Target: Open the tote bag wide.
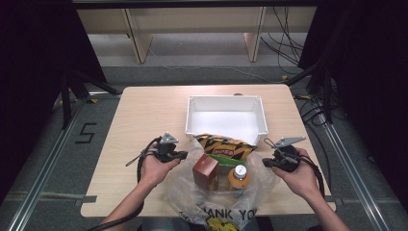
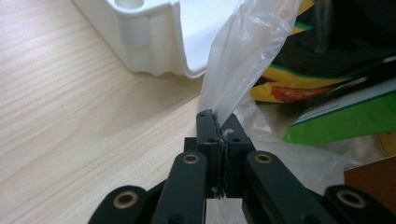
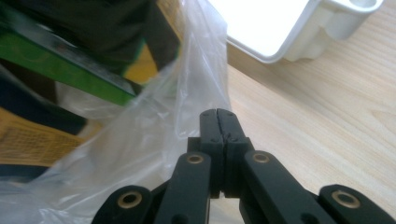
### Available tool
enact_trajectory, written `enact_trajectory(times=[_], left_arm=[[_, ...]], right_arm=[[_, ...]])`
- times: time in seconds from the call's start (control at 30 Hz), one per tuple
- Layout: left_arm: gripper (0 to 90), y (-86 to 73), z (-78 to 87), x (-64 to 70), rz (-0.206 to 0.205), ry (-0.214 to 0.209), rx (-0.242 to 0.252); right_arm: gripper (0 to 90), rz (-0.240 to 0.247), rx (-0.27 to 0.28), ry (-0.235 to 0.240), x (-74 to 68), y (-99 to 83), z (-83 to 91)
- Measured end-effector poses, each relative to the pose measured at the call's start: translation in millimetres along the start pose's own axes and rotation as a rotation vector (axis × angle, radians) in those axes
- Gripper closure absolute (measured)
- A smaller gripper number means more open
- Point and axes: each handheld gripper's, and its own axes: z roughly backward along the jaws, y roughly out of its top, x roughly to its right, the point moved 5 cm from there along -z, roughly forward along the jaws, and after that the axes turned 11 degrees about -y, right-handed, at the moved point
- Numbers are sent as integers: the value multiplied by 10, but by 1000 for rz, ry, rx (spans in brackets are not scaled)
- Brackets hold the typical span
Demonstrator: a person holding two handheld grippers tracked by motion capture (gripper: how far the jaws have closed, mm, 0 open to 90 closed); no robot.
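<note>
A dim room with dark curtains and a grey floor surrounds a pale wooden table [image 1: 144, 115]. A white tray [image 1: 226, 103] sits at its centre. At six o'clock lies a clear plastic bag [image 1: 192, 195] holding snacks, a brown box [image 1: 205, 171] and a bottle [image 1: 239, 175]. The left gripper [image 2: 218, 122], at eight o'clock, pinches the bag's edge. The right gripper [image 3: 218, 116], at four o'clock, is pressed together against the bag's film; whether it grips it is unclear.

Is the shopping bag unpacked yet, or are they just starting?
Just starting, it seems. The left gripper and right gripper each pinch an edge of the plastic bag, spreading it open. That part looks done. The brown box, orange-capped bottle and snack packet sit inside it, and the white bin has nothing in it.
</note>
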Motion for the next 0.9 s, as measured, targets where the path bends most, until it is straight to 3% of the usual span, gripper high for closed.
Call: enact_trajectory(times=[0.03, 0.07, 0.1, 0.13, 0.17, 0.2, 0.33, 0.4, 0.43, 0.47, 0.5, 0.53, 0.6, 0.67, 0.7, 0.9], left_arm=[[881, -11, -19, -6, 5, 3, 1], [881, -26, -32, -17, 1, 4, -9], [881, -38, -52, -22, 6, 6, -8], [882, -48, -76, -23, 17, 10, -2], [881, -60, -89, -35, 7, 14, -11], [881, -77, -119, -40, 12, 13, -14], [878, -92, -147, -58, 16, 22, -21], [877, -103, -158, -72, 19, 26, -33], [877, -107, -171, -80, 20, 27, -30], [877, -112, -180, -85, 21, 35, -31], [877, -118, -187, -92, 21, 32, -34], [877, -128, -202, -97, 27, 34, -39], [877, -133, -211, -101, 24, 35, -40], [875, -145, -231, -103, 27, 35, -45], [874, -145, -231, -103, 27, 35, -45], [872, -171, -258, -111, 25, 38, -54]], right_arm=[[900, 2, 0, -6, 9, -9, -23], [900, -27, -13, -1, 3, -16, -25], [900, -32, 5, -7, 15, -22, -56], [900, -11, -8, -12, 43, -39, -62], [900, -26, -14, -12, 51, -49, -67], [900, -37, 13, -24, 71, -66, -113], [900, -34, -20, -25, 102, -101, -125], [900, -67, -30, -21, 95, -108, -134], [900, -48, -27, -25, 113, -118, -144], [900, -57, -36, -25, 111, -127, -143], [900, -57, -7, -35, 117, -129, -175], [900, -63, -27, -32, 122, -144, -168], [900, -24, -20, -41, 145, -158, -189], [900, -49, -39, -30, 119, -154, -175], [900, -50, -16, -35, 115, -150, -200], [900, -37, -18, -42, 126, -151, -217]])
